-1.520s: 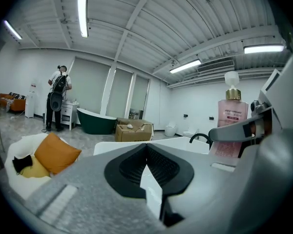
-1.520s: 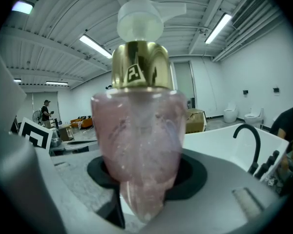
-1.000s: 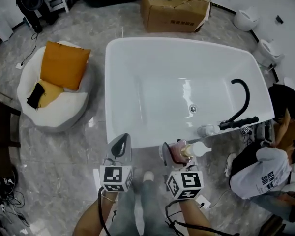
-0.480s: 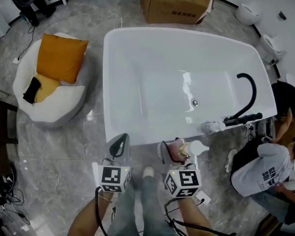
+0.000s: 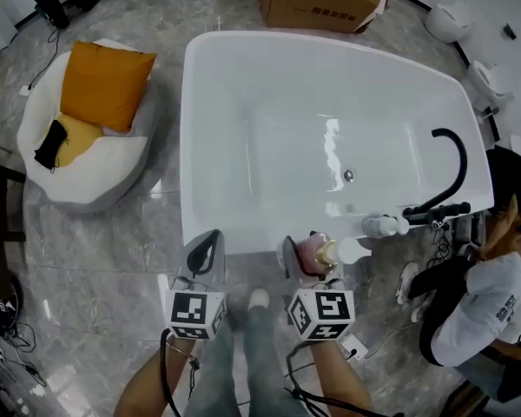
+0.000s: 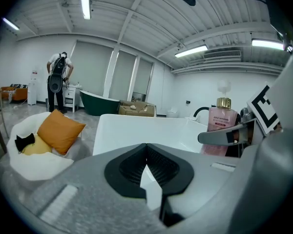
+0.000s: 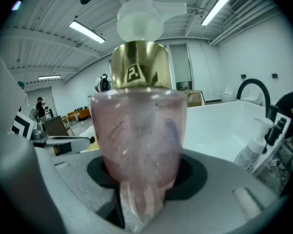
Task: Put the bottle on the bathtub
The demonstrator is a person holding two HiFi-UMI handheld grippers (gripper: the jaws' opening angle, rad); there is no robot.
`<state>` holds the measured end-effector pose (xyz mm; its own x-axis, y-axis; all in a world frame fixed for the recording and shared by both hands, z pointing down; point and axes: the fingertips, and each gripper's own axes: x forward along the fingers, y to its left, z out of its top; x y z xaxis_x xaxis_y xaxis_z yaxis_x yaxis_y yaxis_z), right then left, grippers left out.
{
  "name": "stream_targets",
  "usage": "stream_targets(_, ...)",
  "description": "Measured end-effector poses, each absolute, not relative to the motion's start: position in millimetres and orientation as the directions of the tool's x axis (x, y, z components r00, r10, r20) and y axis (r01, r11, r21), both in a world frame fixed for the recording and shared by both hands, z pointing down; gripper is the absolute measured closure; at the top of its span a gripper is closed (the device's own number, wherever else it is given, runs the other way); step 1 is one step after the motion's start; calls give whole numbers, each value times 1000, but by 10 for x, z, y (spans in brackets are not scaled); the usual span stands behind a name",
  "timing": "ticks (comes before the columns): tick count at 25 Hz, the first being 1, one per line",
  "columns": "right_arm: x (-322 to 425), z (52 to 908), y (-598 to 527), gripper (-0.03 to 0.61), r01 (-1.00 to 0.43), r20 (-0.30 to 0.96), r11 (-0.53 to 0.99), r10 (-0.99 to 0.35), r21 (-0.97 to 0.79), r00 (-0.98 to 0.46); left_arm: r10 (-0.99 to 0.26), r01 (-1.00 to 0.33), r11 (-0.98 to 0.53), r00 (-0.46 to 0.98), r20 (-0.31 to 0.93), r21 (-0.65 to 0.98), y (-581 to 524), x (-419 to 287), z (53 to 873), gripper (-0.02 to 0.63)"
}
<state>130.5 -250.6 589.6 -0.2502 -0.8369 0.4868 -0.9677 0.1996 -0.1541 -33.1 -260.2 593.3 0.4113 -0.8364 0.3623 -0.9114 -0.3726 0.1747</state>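
Bottle [image 5: 314, 250]: pinched upright by right claw [image 5: 309, 262], just short of bathtub's near rim [image 5: 243, 238].
Left claw [image 5: 206, 250]: pressed together, empty.
Risk: narrow rim; bottle could topple on release.

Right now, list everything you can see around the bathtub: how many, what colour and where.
bathtub: one, white, middle of the floor
faucet: one, black, on the tub's right end
white bottle: one, white, on the near rim by the faucet
pink bottle: one, pink with gold collar and white pump, above the near rim
beanbag seat: one, white, left of the tub
orange cushion: one, orange, on the seat
yellow cushion: one, yellow, on the seat
cardboard box: one, brown, beyond the tub
crouching person: one, white top, right of the tub
left gripper: one, grey, shut, empty
right gripper: one, grey, shut on the pink bottle
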Motion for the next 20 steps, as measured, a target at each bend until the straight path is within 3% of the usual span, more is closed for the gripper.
stream_targets(20,1261,6307,-2829,364,-966,471,231,-843,-119,-260,-844,-928,-302,366,391,217,-2499,-427,6410,606)
